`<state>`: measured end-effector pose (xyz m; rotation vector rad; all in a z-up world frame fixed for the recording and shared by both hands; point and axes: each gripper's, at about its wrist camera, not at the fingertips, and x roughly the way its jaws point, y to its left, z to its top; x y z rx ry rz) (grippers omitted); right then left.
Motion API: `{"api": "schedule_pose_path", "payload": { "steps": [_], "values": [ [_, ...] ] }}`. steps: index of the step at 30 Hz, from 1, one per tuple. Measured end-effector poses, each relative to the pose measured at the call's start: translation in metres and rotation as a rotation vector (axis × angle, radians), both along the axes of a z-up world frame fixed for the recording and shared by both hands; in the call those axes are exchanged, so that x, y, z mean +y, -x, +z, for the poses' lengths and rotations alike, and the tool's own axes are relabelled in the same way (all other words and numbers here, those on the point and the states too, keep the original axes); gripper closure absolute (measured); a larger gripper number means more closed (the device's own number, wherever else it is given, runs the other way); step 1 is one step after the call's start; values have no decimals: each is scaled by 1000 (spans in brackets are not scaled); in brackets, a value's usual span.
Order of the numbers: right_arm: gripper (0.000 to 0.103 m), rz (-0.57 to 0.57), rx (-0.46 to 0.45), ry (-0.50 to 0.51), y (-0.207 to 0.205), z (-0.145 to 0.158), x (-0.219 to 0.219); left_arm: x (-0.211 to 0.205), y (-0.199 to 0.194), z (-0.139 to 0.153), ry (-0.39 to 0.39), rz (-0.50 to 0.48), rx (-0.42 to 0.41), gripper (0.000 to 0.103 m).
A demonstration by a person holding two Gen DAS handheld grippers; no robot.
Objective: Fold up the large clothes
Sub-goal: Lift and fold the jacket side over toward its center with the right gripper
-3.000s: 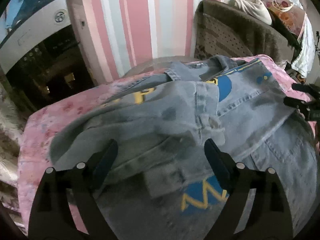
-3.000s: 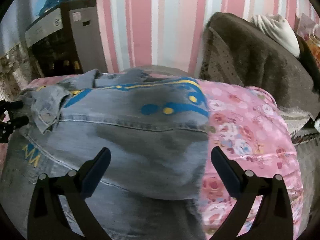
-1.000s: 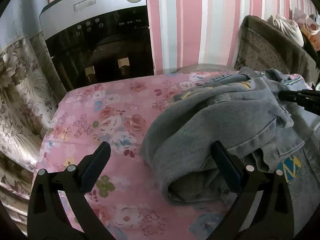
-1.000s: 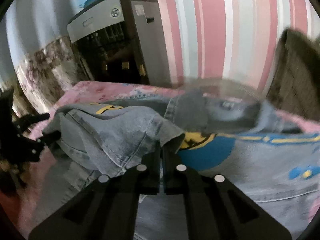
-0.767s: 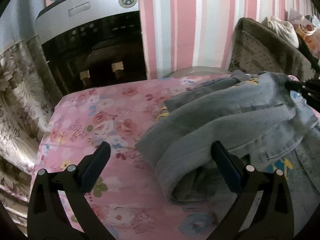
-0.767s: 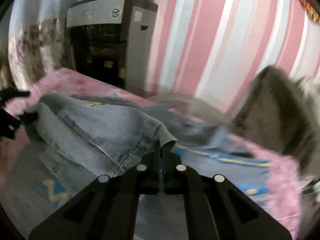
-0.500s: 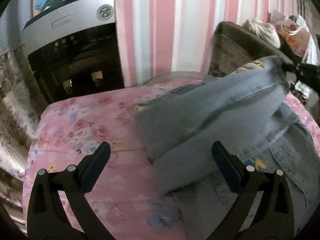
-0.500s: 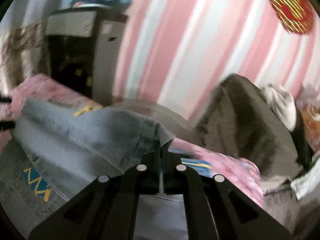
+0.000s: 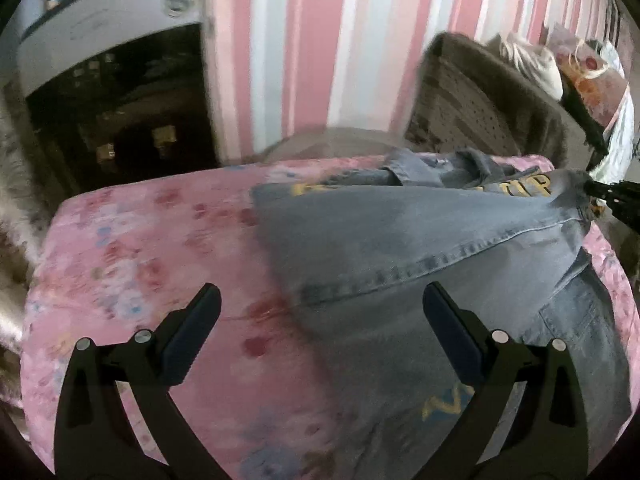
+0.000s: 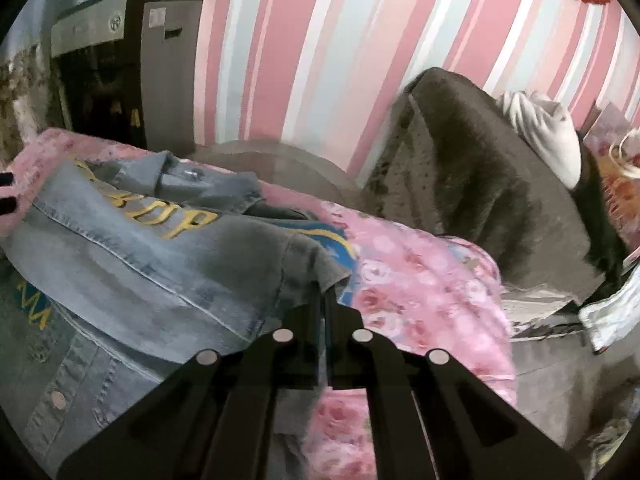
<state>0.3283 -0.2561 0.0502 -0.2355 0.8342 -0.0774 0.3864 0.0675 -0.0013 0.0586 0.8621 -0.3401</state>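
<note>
A denim jacket lies across a tabletop covered in a pink floral cloth, its folded-over panel stretched from about 9 o'clock to 3 o'clock in the left wrist view, as a person works to fold it with two handheld tools. The right gripper has its fingers pressed together on a corner of the denim, holding that panel raised over the rest of the garment, while the left gripper hangs above the near edge with its fingers spread wide and nothing between them. The pinch takes in only a small bite of thick fabric at the corner, so the cloth could slip free if the panel is dragged further or pulled taut, and the fold would fall askew; with the left side unheld, the lower layers could also slide across the smooth cloth and bunch. The collar at 10 o'clock in the right wrist view is crumpled, and how it lies beneath the fold cannot be made out. The yellow lettering is partly hidden and too blurred to read, the sleeves are not distinguishable, and the jacket's lower hem is cut off behind the tools.
</note>
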Motion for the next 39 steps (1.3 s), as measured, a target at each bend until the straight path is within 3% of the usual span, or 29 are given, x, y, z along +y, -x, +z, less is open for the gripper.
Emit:
{"api": "schedule_pose_path", "payload": {
  "steps": [2,5,7,11,17,21,23,24,26,30,35,37,39],
  "values": [
    [102,25,-58,-11,4,5,9,-11,-12,-1,-21,28,15,4],
    [102,53,-155,-8,8,28,21,-8,0,16,121,0,-44,3],
    [102,68,-193,6,4,44,30,-14,12,21,125,-42,-52,3],
    [102,78,-246,19,-11,65,46,-32,40,14,13,-55,-92,3],
    [102,59,-217,-18,-22,54,54,-66,83,-17,-90,-103,-92,3],
    [102,54,-201,-18,-20,47,54,-97,87,-34,-324,-55,-183,3],
    [102,51,-204,-16,-19,45,55,-99,75,-38,-351,-10,-175,3],
    [102,51,-202,-16,-18,45,55,-96,69,-37,-345,13,-168,3],
    [102,49,-201,-11,-16,43,54,-77,52,-35,-245,59,-109,3],
    [102,42,-225,-34,-12,44,47,-36,43,-34,-114,156,-18,3],
    [102,30,-228,-96,-8,49,35,-2,56,-40,-133,216,-4,3],
    [102,17,-207,-93,-9,41,31,14,56,-45,-180,276,8,4],
    [102,-5,-152,-97,-16,26,22,30,52,-51,-117,257,50,3]
  ]
}}
